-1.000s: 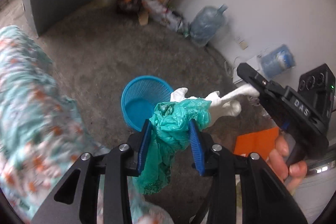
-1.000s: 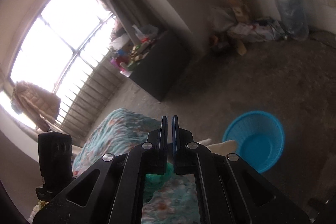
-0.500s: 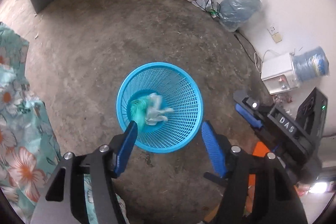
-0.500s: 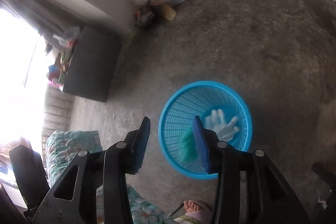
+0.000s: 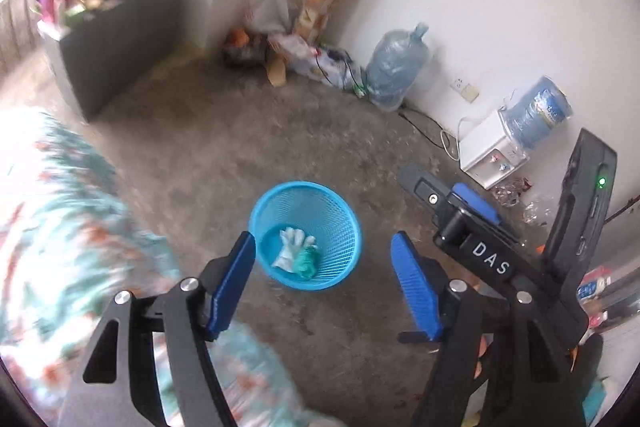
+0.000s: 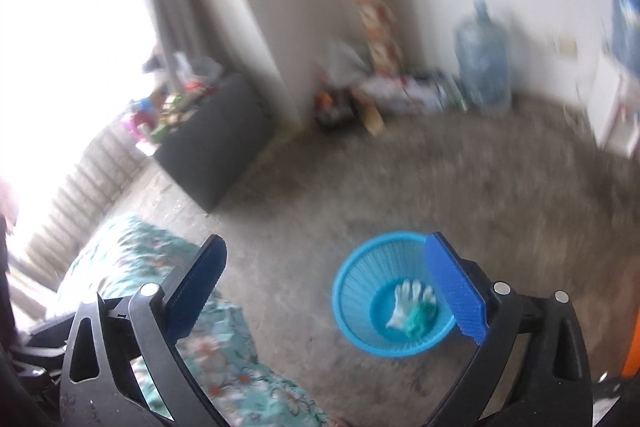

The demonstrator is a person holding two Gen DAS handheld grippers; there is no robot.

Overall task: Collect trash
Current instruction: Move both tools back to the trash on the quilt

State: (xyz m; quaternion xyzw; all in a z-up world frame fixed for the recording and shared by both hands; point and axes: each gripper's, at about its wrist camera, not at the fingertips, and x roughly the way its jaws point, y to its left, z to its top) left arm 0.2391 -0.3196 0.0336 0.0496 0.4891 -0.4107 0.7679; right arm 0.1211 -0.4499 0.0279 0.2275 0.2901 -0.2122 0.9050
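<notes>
In the blue basket [image 5: 306, 235] on the floor lie our white glove [image 5: 290, 247] and green bag [image 5: 306, 261], soft and light; we'd pinch a bunched fold. Both left gripper [image 5: 322, 285] and right gripper [image 6: 336, 291] have just been opening, released, nothing between them.

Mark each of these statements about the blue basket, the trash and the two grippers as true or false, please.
1. A white glove lies inside the blue basket. True.
2. The green bag is held by the left gripper. False: it lies in the basket beside the glove.
3. The right gripper is open and holds nothing. True.
4. The basket stands on the floral bedding. False: it stands on the bare floor.
5. The left gripper is shut. False: its jaws stand apart, empty.
</notes>
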